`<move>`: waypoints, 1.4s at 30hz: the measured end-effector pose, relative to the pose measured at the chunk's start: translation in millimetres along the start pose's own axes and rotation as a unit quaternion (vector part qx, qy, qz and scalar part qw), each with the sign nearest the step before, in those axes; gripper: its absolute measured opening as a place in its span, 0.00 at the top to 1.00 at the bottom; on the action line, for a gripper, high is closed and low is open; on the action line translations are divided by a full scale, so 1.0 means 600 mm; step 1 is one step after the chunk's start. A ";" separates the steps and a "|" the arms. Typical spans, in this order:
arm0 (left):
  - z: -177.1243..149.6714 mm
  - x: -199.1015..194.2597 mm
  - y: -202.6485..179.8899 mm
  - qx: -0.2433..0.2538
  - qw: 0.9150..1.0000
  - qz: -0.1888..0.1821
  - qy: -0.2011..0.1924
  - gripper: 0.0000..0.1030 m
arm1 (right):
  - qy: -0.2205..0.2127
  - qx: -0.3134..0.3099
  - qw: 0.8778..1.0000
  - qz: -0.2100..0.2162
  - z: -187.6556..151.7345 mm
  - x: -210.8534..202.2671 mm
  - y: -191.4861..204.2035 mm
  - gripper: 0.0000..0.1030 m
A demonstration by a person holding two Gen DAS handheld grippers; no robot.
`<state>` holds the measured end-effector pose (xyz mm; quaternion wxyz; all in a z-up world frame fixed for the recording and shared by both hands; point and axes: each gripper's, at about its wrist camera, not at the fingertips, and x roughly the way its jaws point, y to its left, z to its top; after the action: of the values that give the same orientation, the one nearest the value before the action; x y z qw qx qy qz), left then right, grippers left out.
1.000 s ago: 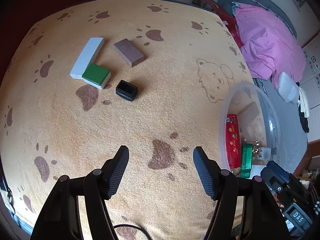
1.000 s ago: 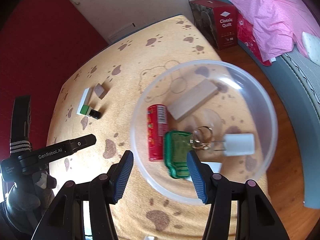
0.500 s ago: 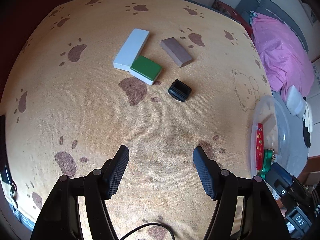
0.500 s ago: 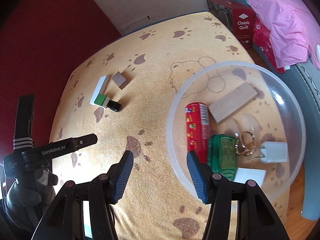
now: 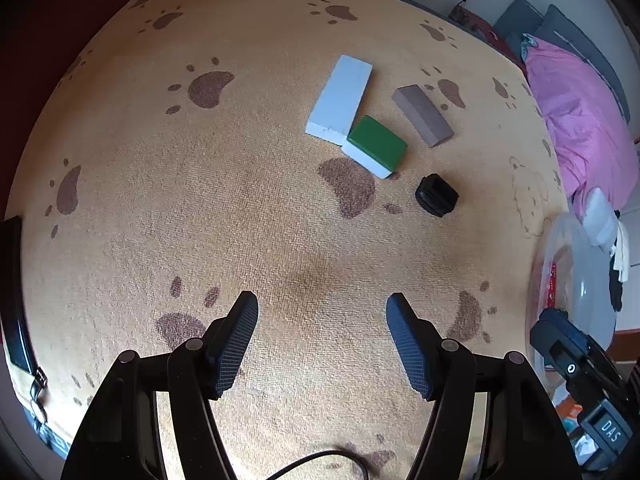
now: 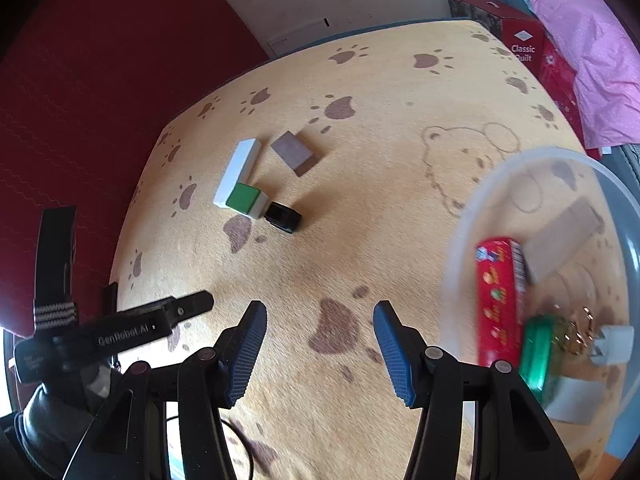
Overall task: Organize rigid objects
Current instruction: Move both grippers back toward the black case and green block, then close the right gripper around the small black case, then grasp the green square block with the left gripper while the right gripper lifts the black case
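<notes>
On the paw-print blanket lie a white block [image 5: 341,100], a green-topped block [image 5: 377,145] touching its near end, a brown block [image 5: 423,115] and a small black box [image 5: 437,194]. They also show in the right wrist view: white block [image 6: 237,171], green-topped block [image 6: 245,198], brown block [image 6: 292,151], black box [image 6: 283,217]. My left gripper [image 5: 322,328] is open and empty, well short of them. My right gripper [image 6: 319,334] is open and empty, left of the clear bowl [image 6: 472,208]. The bowl holds a red tin [image 6: 500,300], a wooden block [image 6: 564,236], a green case [image 6: 538,354], keys and a white plug.
The clear bowl shows at the right edge of the left wrist view [image 5: 560,232]. A pink duvet [image 5: 576,120] and a red "Classic Quilt" box [image 6: 524,46] lie past the blanket's right side. A red wall [image 6: 100,80] stands at the left.
Both grippers have swung left. The blocks have drifted right and toward centre in the left view. The bowl has slid to the right in both views. Nothing was gripped.
</notes>
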<state>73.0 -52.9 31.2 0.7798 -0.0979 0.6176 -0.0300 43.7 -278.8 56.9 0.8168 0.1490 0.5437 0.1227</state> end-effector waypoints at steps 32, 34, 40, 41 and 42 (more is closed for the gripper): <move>0.037 0.032 0.088 -0.009 1.000 -0.001 0.024 0.33 | 0.035 -0.017 0.998 -0.047 0.102 0.161 0.081 0.58; 0.041 0.034 0.086 -0.004 1.000 0.001 0.024 0.33 | 0.034 -0.020 0.998 -0.052 0.103 0.162 0.081 0.64; 0.058 0.041 0.072 0.007 1.000 -0.001 0.023 0.32 | 0.035 -0.014 0.998 -0.052 0.100 0.152 0.071 0.64; 0.062 0.043 0.069 0.008 1.000 -0.002 0.023 0.32 | 0.034 -0.011 0.998 -0.051 0.098 0.148 0.070 0.64; 0.066 0.044 0.065 0.010 1.000 -0.003 0.022 0.32 | 0.033 -0.008 0.998 -0.050 0.095 0.143 0.067 0.64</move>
<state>114.9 -14.5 7.2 0.7666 -0.0917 0.6343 -0.0408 127.3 -216.8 19.6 0.8044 0.1109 0.5764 0.0914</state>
